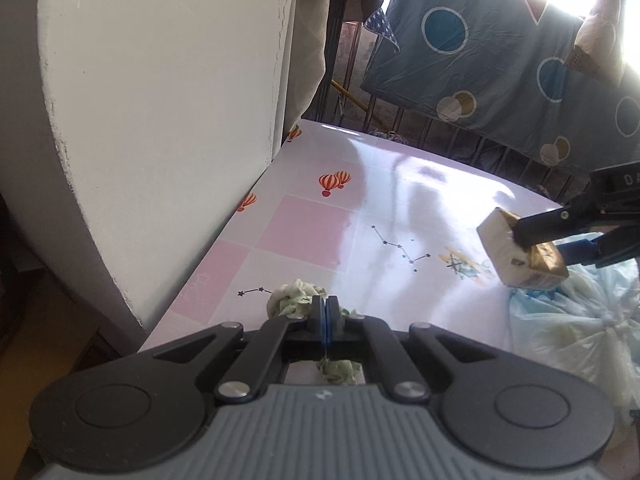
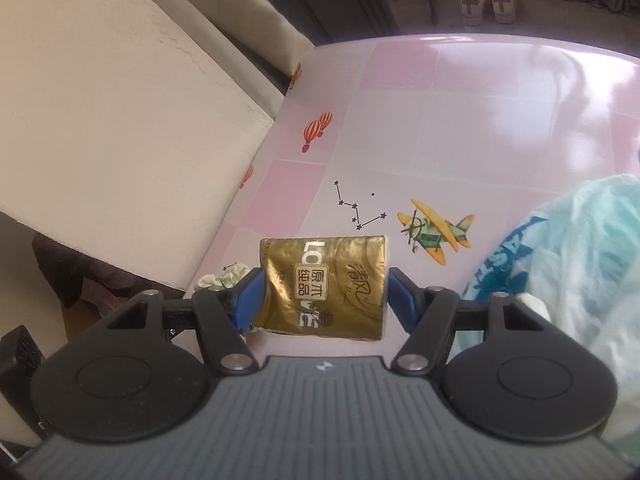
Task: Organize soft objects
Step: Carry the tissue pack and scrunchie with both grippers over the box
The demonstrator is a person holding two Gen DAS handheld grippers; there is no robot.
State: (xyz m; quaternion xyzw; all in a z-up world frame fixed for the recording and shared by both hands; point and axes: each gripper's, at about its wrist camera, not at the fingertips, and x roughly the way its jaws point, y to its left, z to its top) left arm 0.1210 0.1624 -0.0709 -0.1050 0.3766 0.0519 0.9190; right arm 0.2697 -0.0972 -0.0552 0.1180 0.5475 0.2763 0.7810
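Note:
My left gripper [image 1: 327,312] is shut over a crumpled green-and-white cloth [image 1: 289,299] near the table's left edge; whether a fold is pinched between the pads is unclear. The cloth also peeks out in the right wrist view [image 2: 222,278]. My right gripper [image 2: 323,292] is shut on a gold tissue pack [image 2: 324,286] and holds it above the pink table [image 2: 460,120]. In the left wrist view the right gripper [image 1: 536,242] holds the pack [image 1: 508,256] at the right, over a plastic bag.
A pale blue plastic bag [image 1: 576,320] lies at the table's right, also in the right wrist view [image 2: 568,256]. A white wall [image 1: 160,120] borders the table's left edge. A blue patterned sheet [image 1: 500,48] hangs on a railing behind.

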